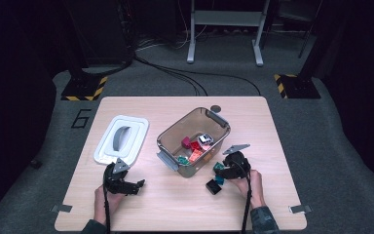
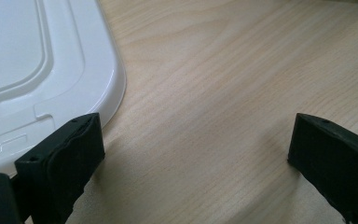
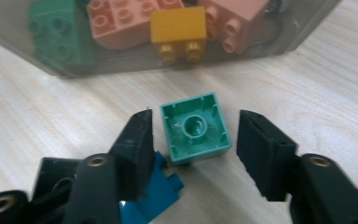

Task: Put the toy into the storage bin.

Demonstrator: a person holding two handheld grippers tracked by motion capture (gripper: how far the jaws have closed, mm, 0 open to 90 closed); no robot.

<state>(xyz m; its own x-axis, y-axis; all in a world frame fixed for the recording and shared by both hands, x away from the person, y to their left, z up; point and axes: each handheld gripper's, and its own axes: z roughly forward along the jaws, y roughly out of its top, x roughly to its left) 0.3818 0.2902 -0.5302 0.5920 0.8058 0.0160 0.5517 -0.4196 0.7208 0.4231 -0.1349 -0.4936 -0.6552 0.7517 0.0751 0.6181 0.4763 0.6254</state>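
A green brick (image 3: 196,128) lies studs-down on the wooden table (image 1: 175,204), just in front of the clear bin (image 1: 175,124). My right gripper (image 3: 193,135) has a jaw on either side of it, each with a small gap, so it is open. A blue brick (image 3: 161,191) and a black brick (image 3: 56,172) lie under its left jaw. In the high view the right gripper (image 1: 219,168) sits at the bin's near right corner. My left gripper (image 1: 137,185) rests low over bare wood, open and holding nothing, beside the white lid (image 2: 42,60).
The bin wall (image 3: 279,37) holds several bricks, among them a yellow one (image 3: 177,25), pink ones and a green one, plus a small toy car (image 1: 205,139). The white lid (image 1: 136,129) lies left of the bin. A small round disc (image 1: 215,108) sits behind the bin.
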